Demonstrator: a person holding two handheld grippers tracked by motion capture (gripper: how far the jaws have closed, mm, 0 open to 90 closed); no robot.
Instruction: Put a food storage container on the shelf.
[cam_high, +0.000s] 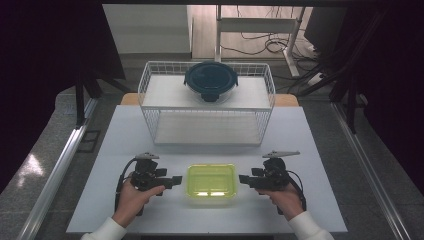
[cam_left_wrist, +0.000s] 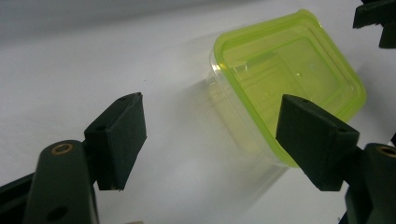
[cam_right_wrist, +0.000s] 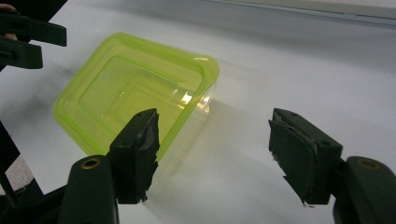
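black jaws of the left gripper (cam_high: 176, 180) and right gripper (cam_high: 243, 179) stand spread, empty, flanking a green-lidded box (cam_high: 211, 182) on the white counter (cam_high: 310, 150). beyond, a wire rack (cam_high: 150, 95) carries a dark round container (cam_high: 210, 80).

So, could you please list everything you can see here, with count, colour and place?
Table: one, white, under everything else.
Wire shelf rack: one, white, at the far middle of the table.
Round container: one, dark blue lid with side clips, on the rack's top shelf.
Rectangular container: one, clear body with a yellow-green lid, near middle of the table, between the two tongs.
Desk frame and cables: white frame, dark cables, on the floor beyond the table.
Left tongs: one, black, open, left of the rectangular container, apart from it.
Right tongs: one, black, open, right of it, apart from it.
Hands: two, in white sleeves, entering at the bottom edge.
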